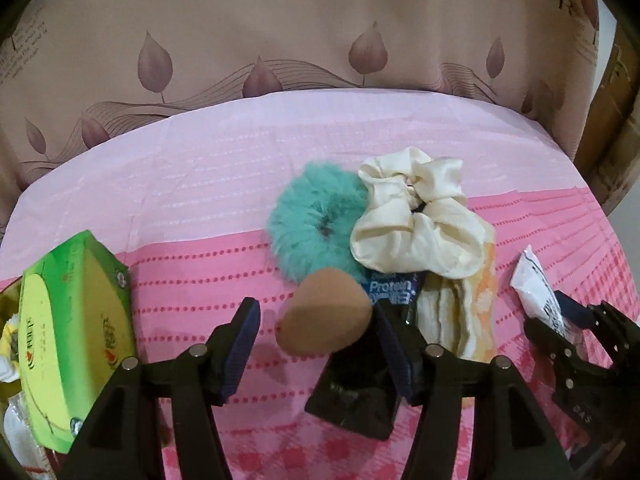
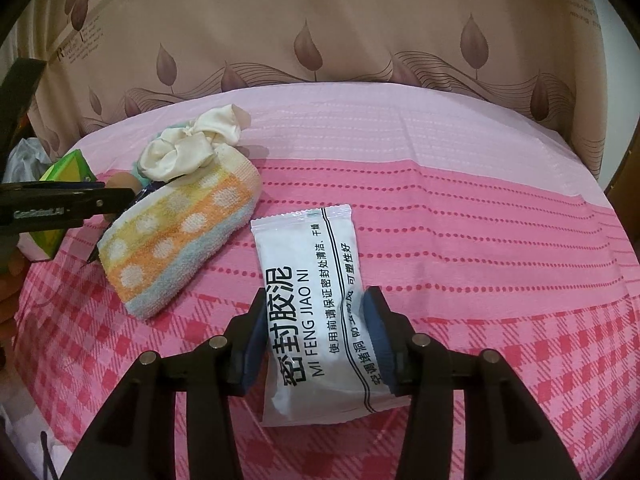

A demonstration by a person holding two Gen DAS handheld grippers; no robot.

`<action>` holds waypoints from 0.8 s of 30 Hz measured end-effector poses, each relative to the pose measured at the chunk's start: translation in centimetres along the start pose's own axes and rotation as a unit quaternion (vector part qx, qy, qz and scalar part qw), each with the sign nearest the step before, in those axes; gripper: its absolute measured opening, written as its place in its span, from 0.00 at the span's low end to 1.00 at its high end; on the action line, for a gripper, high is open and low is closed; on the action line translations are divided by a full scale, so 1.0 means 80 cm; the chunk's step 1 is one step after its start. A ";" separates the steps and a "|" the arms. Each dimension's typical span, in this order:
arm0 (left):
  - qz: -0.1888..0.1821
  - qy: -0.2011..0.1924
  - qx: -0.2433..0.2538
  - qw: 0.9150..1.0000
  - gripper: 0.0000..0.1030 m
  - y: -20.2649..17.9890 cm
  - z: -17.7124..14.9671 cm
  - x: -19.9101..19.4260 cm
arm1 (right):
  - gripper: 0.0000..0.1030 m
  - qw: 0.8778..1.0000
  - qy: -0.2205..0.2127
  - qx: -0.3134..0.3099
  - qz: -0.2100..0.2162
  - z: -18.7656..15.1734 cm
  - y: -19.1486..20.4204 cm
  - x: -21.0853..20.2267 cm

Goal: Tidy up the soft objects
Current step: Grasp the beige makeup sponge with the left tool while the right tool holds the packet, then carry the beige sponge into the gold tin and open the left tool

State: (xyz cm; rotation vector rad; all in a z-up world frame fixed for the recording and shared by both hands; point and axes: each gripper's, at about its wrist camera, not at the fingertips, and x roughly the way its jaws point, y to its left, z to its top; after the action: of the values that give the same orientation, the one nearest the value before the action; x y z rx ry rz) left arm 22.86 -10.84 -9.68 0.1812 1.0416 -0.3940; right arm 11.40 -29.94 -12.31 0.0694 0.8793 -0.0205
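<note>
My left gripper stands open over the pink cloth, and a brown teardrop sponge lies between its fingers, close to the right one. Just beyond it sit a teal fluffy scrunchie, a cream satin scrunchie and a folded dotted towel, bunched together. A blue protein-bar wrapper peeks out from under them. My right gripper is shut on a white printed packet, its pads against the packet's two long sides. The towel and the cream scrunchie lie to the packet's left.
A green and yellow box stands at the left edge, with crumpled wrappers beside it. A black object lies under my left gripper's fingers. The pink tablecloth stretches out to the right, and a brown leaf-print curtain hangs behind the table.
</note>
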 end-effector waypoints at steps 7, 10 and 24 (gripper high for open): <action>-0.019 0.002 -0.025 1.000 0.44 0.012 0.002 0.016 | 0.43 1.000 0.000 0.001 0.001 0.000 0.001 0.001; -0.042 0.001 -0.033 0.999 0.43 0.013 0.000 0.015 | 0.43 1.000 0.000 0.001 0.001 0.000 0.001 0.001; -0.015 -0.021 -0.021 0.999 0.42 0.001 -0.012 -0.024 | 0.43 1.000 0.000 -0.001 -0.002 -0.001 0.002 0.003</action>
State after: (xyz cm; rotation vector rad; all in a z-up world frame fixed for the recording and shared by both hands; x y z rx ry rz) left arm 21.28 -9.97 -8.47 0.1194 1.0110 -0.4010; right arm 11.52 -29.74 -12.53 0.0653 0.8804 -0.0237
